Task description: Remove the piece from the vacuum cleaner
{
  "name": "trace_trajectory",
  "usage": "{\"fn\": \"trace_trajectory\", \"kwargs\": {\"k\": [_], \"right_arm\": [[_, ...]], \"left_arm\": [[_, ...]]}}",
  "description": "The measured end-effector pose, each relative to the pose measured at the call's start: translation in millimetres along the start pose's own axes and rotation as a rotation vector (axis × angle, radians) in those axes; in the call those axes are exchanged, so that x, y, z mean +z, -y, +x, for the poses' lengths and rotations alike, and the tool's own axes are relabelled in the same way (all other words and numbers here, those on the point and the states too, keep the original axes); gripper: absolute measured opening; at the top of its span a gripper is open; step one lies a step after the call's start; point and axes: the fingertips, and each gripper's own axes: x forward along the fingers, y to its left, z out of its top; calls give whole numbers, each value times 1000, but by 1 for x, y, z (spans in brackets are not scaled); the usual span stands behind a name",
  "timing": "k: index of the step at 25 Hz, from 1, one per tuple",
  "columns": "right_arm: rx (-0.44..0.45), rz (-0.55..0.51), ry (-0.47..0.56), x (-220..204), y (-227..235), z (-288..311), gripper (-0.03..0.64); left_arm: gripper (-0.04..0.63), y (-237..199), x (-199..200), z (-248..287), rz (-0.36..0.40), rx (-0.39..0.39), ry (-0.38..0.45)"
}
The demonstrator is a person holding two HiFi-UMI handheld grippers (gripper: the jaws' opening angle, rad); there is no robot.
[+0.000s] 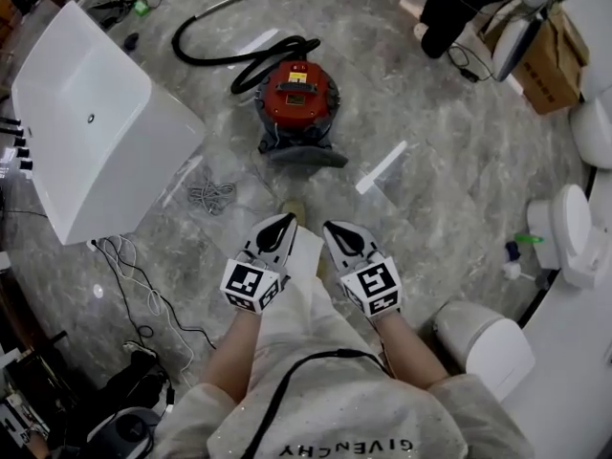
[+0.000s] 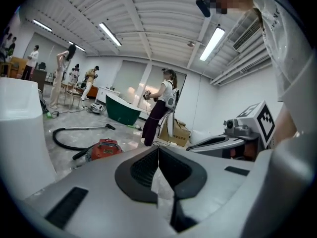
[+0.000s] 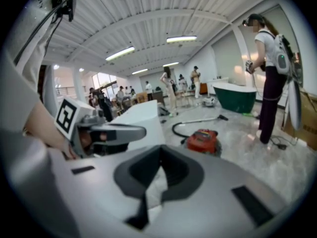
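Note:
A red canister vacuum cleaner sits on the marble floor ahead of me, with a black hose curling behind it to a long wand. It also shows as a small red vacuum cleaner in the left gripper view and as the same vacuum cleaner in the right gripper view. My left gripper and right gripper are held side by side close to my body, well short of the vacuum. Both are shut with nothing between the jaws.
A large white bathtub stands at the left. White toilets line the right side, and a cardboard box sits at the far right. Cables lie on the floor at the lower left. A person stands beyond the vacuum.

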Motion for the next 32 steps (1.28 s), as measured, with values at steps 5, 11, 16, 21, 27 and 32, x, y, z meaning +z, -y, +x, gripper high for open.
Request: {"fn": "trace_trajectory", "kwargs": {"k": [5,11,16,21,27,32], "right_arm": [[-4,-2,-32,7,23,25,14],[18,-15,-75,9,48,61,14],[44,-6,-107,0,69,92,14],[33,17,-145,-20,93,117,14],[24,49,-198,-48,118,141,14],[47,20,-240,-68,130,165,14]], "left_arm": [[21,-16,-5,36,-21,-40,-30],[21,-31,-15,73,-38,-97,-93],[23,-46,-35,98,-61,-120,-153],[23,-67,-55,121,-75,-106,-172],[108,-95,-82,150,4,-68,-240],[179,-115,-105,170,47,-45,-286]]}}
